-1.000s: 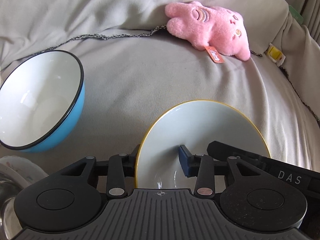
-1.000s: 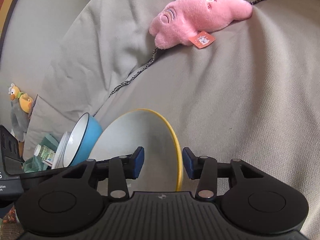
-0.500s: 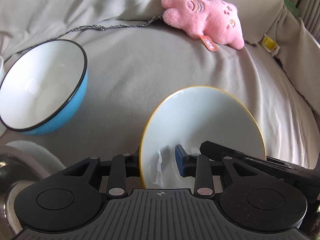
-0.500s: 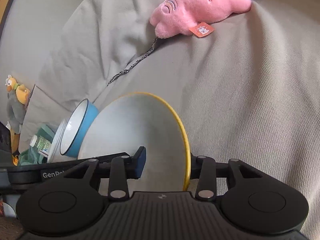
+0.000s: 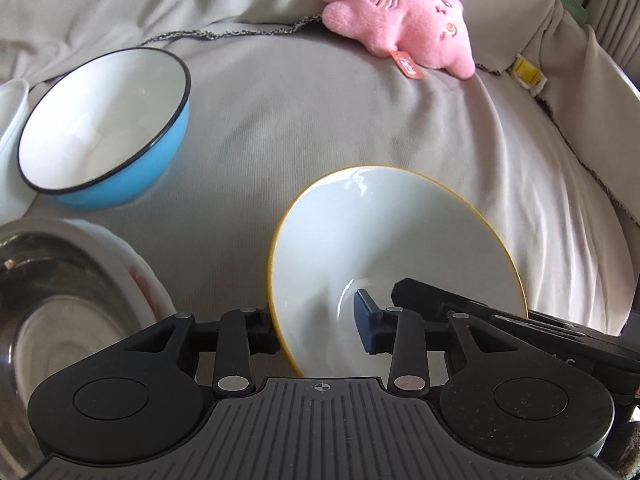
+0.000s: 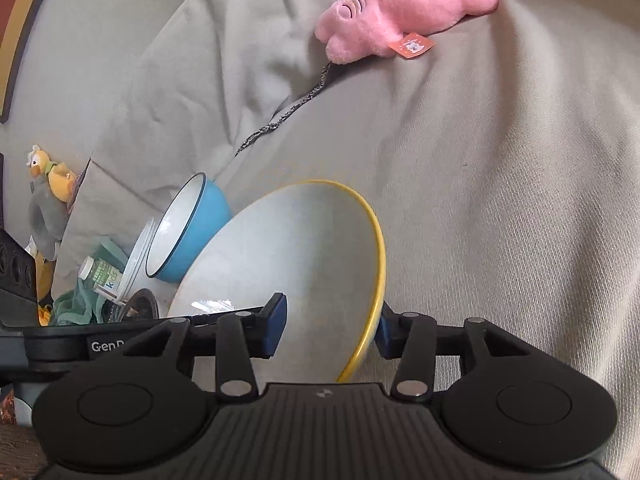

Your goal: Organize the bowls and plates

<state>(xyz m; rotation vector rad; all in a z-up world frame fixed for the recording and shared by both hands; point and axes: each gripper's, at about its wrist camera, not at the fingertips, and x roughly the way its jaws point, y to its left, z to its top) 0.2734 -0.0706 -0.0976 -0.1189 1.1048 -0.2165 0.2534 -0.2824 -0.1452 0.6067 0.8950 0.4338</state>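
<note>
The left tongs (image 5: pixel 316 326) straddle the rim of a yellow-rimmed white bowl (image 5: pixel 384 240) tilted on a grey-covered couch (image 5: pixel 320 120), their jaws having just opened further. A blue bowl (image 5: pixel 108 128) leans to the left, a steel bowl (image 5: pixel 48 300) sits near the lower left corner, and a pink plush toy (image 5: pixel 400 28) lies behind.

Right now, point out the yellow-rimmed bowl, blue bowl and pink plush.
yellow-rimmed bowl (image 5: pixel 392 240), left wrist view, inner wall.
blue bowl (image 5: pixel 100 120), left wrist view, white inside.
pink plush (image 6: pixel 404 4), right wrist view, body.
</note>
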